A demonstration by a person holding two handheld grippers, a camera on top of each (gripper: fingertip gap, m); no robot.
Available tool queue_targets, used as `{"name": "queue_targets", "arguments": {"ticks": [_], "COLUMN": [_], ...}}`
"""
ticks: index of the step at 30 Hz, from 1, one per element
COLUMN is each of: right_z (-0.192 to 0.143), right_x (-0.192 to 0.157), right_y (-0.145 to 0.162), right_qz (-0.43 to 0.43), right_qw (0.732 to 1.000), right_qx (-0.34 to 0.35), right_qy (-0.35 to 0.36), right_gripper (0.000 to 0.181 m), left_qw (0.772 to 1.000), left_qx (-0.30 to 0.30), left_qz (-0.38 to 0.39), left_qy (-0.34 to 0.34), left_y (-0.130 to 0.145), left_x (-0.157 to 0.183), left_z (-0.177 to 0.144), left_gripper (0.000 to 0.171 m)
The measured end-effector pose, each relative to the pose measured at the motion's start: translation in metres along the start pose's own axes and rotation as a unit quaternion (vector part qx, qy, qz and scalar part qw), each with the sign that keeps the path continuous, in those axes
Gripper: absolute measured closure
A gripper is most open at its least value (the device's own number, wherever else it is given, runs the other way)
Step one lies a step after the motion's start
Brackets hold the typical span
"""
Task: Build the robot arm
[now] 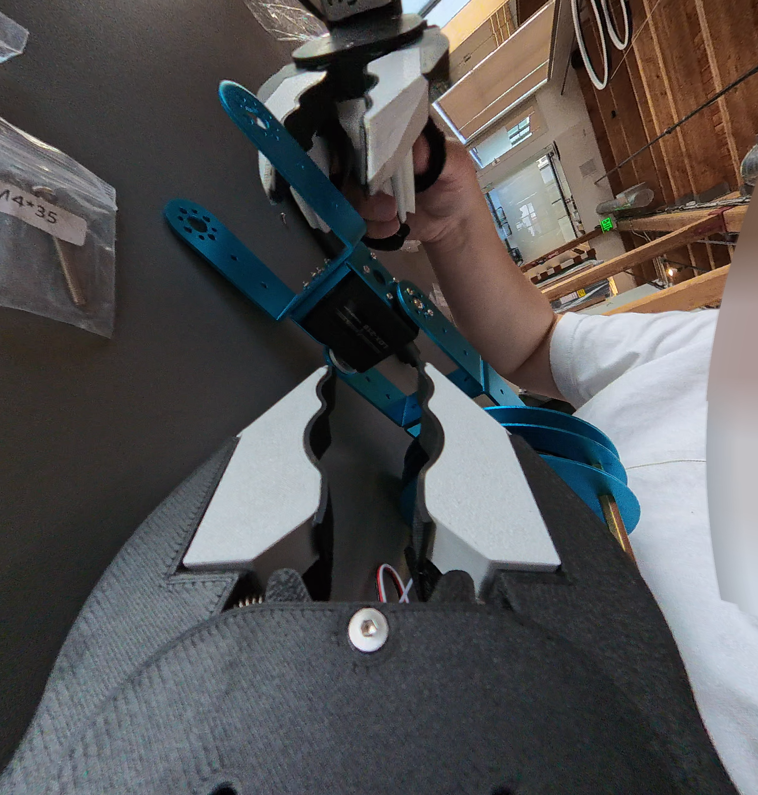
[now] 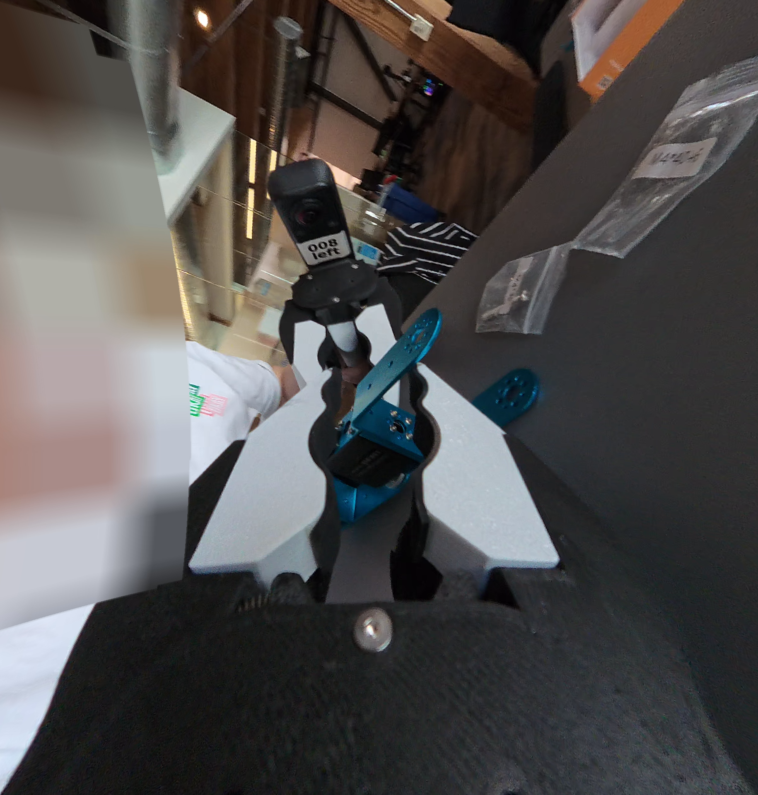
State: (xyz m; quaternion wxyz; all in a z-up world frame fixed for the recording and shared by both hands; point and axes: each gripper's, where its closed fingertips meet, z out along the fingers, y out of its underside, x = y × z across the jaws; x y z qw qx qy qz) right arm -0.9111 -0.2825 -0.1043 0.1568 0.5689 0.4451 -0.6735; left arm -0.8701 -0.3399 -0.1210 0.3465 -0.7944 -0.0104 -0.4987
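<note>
gripping blue servo bracket assembly (image 1: 360,309) at both ends: left gripper (image 1: 375,434) fingers part-closed on base end; right gripper (image 2: 371,434) fingers part-closed around servo body. rigid metal, smooth; hold flat bracket arms.

left tool (image 1: 375,378) fingers parted a bit around something, right tool (image 2: 371,383) likewise parted, both pointing at each other, bare hand (image 1: 433,202) gripping the right tool's handle

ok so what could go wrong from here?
The servo cable runs between the left hand-held gripper fingers and could get pinched. The blue bracket assembly sits tilted in the right hand-held gripper; smooth metal may slip or pivot. The screw bag nearby could be swept.
</note>
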Motion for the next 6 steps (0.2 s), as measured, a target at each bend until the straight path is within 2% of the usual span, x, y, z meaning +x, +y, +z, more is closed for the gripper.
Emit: {"name": "queue_targets", "arguments": {"ticks": [6], "right_z": [0.0058], "right_x": [0.0001], "right_y": [0.0066], "right_qz": [0.054], "right_qw": [0.998], "right_qx": [-0.025], "right_qy": [-0.031], "right_gripper": [0.171], "left_qw": [0.999], "left_qx": [-0.009], "left_qz": [-0.004], "left_qy": [0.031], "left_y": [0.0035], "left_x": [0.0104], "left_z": [0.0058], "left_gripper": [0.136]}}
